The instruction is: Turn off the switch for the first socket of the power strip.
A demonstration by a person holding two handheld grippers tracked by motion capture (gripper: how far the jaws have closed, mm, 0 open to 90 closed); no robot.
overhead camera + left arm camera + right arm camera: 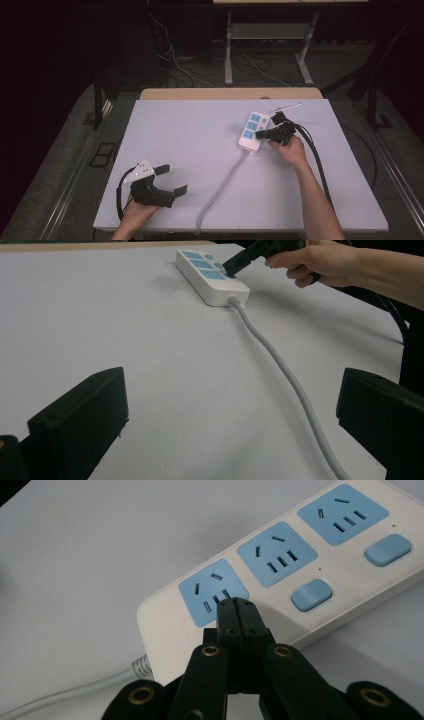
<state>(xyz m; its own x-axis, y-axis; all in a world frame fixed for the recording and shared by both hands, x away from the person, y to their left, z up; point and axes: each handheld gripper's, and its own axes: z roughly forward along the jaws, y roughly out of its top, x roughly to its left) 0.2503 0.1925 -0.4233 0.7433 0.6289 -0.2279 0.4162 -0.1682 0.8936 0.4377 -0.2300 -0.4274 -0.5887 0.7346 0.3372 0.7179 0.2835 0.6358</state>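
Observation:
A white power strip (pixel 251 130) with blue sockets lies right of the middle of the white board; it also appears as the power strip (pixel 210 275) and up close as the power strip (pixel 300 575). Its grey cable (pixel 220 187) runs toward the front edge. My right gripper (pixel 260 134) is shut with nothing between its jaws, and its tips (pixel 236 605) rest over the socket nearest the cable end, beside a blue button (pixel 311 594). My left gripper (pixel 172 180) sits open near the front left, with the bare board between its jaws (pixel 225 405).
The white board (pixel 190 135) covers a wooden table. A black cable (pixel 315 155) trails from the right gripper toward the front right. Beyond the far edge stand a table's legs and loose wires on the dark floor.

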